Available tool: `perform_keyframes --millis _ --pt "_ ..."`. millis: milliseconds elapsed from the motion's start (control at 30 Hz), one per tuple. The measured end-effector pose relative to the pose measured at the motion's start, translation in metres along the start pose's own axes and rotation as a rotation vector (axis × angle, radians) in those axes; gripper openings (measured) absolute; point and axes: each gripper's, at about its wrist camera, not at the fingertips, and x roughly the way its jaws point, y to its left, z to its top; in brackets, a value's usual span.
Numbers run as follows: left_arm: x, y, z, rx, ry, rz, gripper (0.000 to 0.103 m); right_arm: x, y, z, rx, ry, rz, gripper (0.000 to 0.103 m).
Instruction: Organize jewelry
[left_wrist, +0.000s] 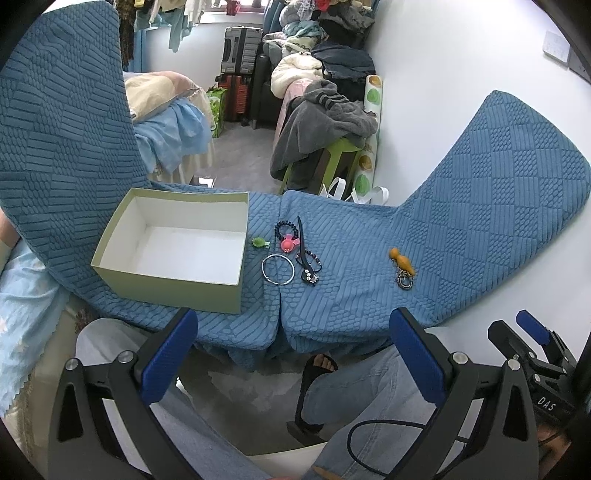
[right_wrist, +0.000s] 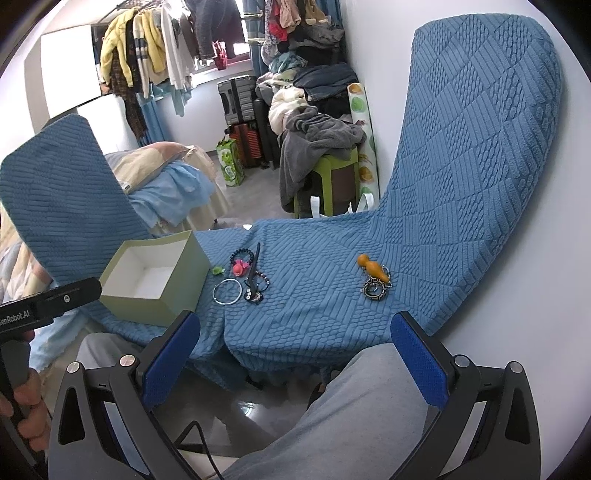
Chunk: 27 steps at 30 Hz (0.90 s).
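Open green box (left_wrist: 173, 251), empty, ahead-left of left gripper (left_wrist: 291, 354); silver bangle (left_wrist: 278, 268), bead bracelets (left_wrist: 308, 267) ahead, centre; orange gourd charm (right_wrist: 373, 268) ahead of right gripper (right_wrist: 295, 358). Both jaws wide apart, holding nothing.

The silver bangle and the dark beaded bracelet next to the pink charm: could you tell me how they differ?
The silver bangle is a thin, smooth, shiny hoop; the dark beaded bracelet is a string of dark, round beads. The bangle looks the wider ring. It lies nearer the grippers with nothing inside it, while the beaded bracelet lies farther back, touching the pink charm. Both lie flat on the blue cover, right of the open box, not yet inside it.
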Motion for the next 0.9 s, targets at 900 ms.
perform_keyframes --millis 900 --pt "0.01 -0.008 -0.004 0.023 0.017 -0.001 0.103 0.004 -0.011 -0.008 0.025 0.013 0.002 0.103"
